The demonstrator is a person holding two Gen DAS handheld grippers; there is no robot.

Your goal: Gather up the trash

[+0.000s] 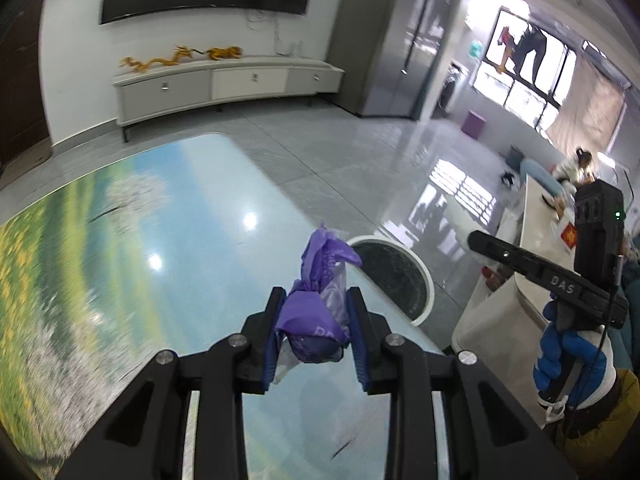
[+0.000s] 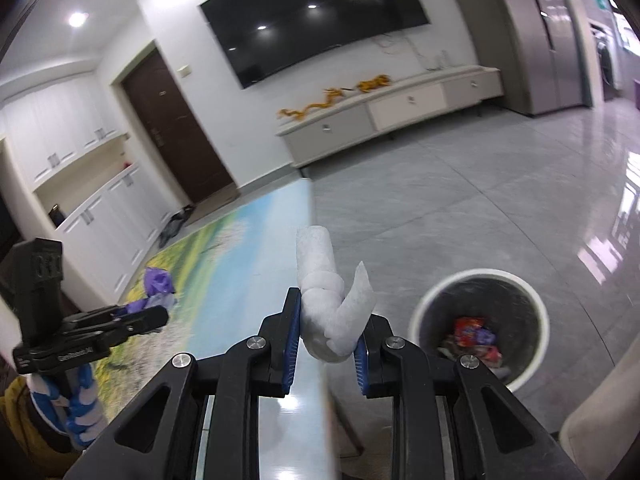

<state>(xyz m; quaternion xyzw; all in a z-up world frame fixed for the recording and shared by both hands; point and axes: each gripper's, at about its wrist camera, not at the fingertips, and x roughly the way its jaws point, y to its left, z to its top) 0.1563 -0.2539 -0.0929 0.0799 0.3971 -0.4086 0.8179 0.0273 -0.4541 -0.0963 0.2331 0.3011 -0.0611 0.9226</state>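
- While I hold both tools over the table (image 1: 120, 240) w/ its printed meadow-and-sky top, my left gripper (image 1: 316, 334) is clamped on a crumpled purple plastic bag (image 1: 316, 320); the blue pads (image 1: 272, 356) press it from both sides, and the bag's twisted end sticks up past the tips.
- Right gripper (image 2: 326, 340) is closed on a wad of white tissue paper (image 2: 328, 304), one rolled end standing up above the jaws.
- Left wrist cam: bag hangs above the table's right edge, near the bin's rim.
- Trash bin (image 2: 424, 316), round w/ white rim and dark liner, stands on the grey tile floor (image 2: 460, 200) just beside the table's edge; red and purple wrappers (image 2: 472, 336) lie at its bottom.
- Right wrist cam: tissue sits over the table edge, bin to its right and lower.
- Each cam shows the other tool held by a blue-and-white gloved hand (image 1: 572, 364).
- Frames are motion-blurred at the table surface.
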